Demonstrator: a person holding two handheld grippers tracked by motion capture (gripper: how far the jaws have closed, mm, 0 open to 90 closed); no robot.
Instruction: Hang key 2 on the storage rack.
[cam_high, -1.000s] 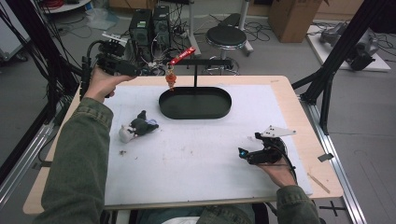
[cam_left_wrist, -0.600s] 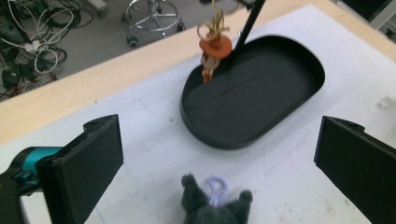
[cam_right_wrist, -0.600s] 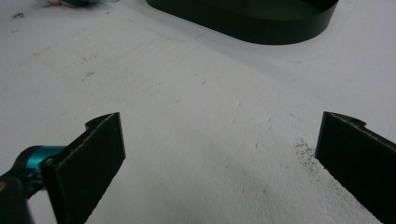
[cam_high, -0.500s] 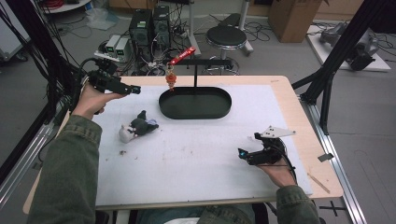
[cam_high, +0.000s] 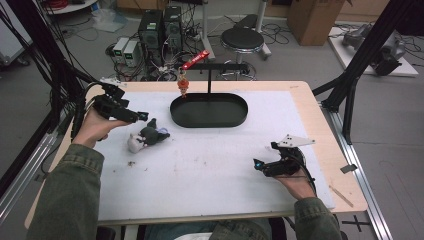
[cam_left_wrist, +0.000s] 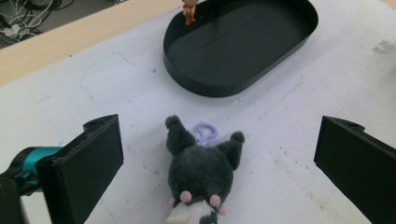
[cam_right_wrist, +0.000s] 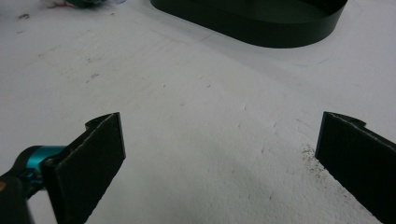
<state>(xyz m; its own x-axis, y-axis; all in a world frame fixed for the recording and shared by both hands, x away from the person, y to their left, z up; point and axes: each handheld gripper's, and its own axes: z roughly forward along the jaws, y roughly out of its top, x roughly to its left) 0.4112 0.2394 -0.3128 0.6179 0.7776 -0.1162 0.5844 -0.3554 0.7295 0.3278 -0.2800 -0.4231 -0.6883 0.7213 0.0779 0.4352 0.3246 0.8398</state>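
Plush toy (cam_left_wrist: 201, 175) lies between spread left gripper (cam_left_wrist: 219, 163) fingers (cam_left_wrist: 88, 158), ears toward black tray (cam_left_wrist: 243, 42) beyond. Right gripper (cam_right_wrist: 219, 163) fingers spread over bare tabletop (cam_right_wrist: 201, 140).

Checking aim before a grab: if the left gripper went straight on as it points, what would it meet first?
Most likely the dark plush toy, centred between the open jaws of the left gripper; the black tray lies beyond.

A grey floor behind the table holds a black stool (cam_high: 242, 38), computer towers (cam_high: 161, 27) and a cardboard box (cam_high: 314, 20).
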